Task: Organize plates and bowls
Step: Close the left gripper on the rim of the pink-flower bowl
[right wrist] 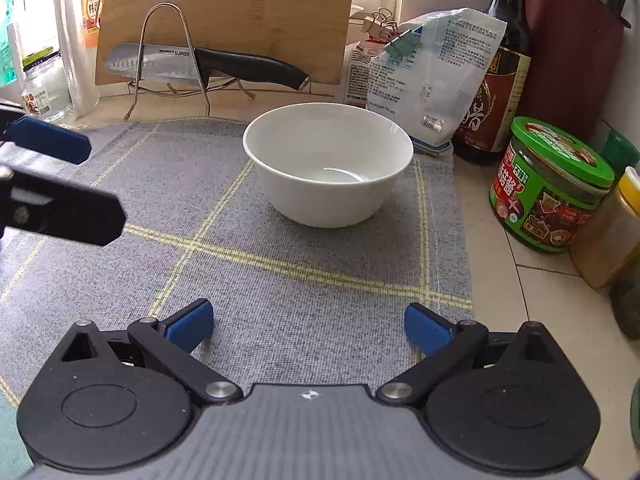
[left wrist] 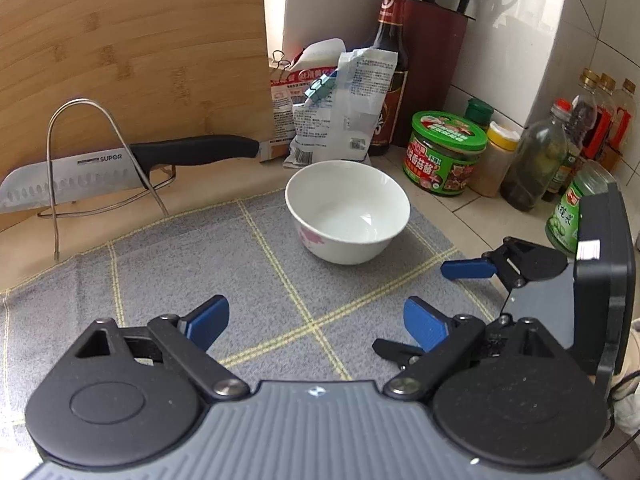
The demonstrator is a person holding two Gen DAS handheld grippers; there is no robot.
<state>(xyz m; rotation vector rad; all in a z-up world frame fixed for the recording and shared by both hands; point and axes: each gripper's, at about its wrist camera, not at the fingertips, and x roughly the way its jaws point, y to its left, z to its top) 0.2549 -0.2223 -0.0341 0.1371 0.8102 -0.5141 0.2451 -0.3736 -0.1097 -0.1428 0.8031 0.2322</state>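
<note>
A white bowl [left wrist: 348, 212] with a pink flower print stands upright and empty on a grey checked mat [left wrist: 200, 272]; it also shows in the right wrist view [right wrist: 328, 162], on the mat [right wrist: 280, 280]. My left gripper [left wrist: 316, 320] is open and empty, low over the mat, short of the bowl. My right gripper [right wrist: 308, 326] is open and empty, also short of the bowl. The right gripper appears at the right edge of the left wrist view [left wrist: 436, 304], and the left gripper at the left edge of the right wrist view [right wrist: 80, 184]. No plates are in view.
A knife [left wrist: 132, 164] rests in a wire rack [left wrist: 96, 160] against a bamboo cutting board [left wrist: 132, 48]. Clipped bags [left wrist: 340, 108], a sauce bottle [left wrist: 390, 68], a green-lidded jar [left wrist: 444, 152] and several condiment bottles [left wrist: 536, 160] crowd the back and right. A knife block [left wrist: 436, 56] stands in the corner.
</note>
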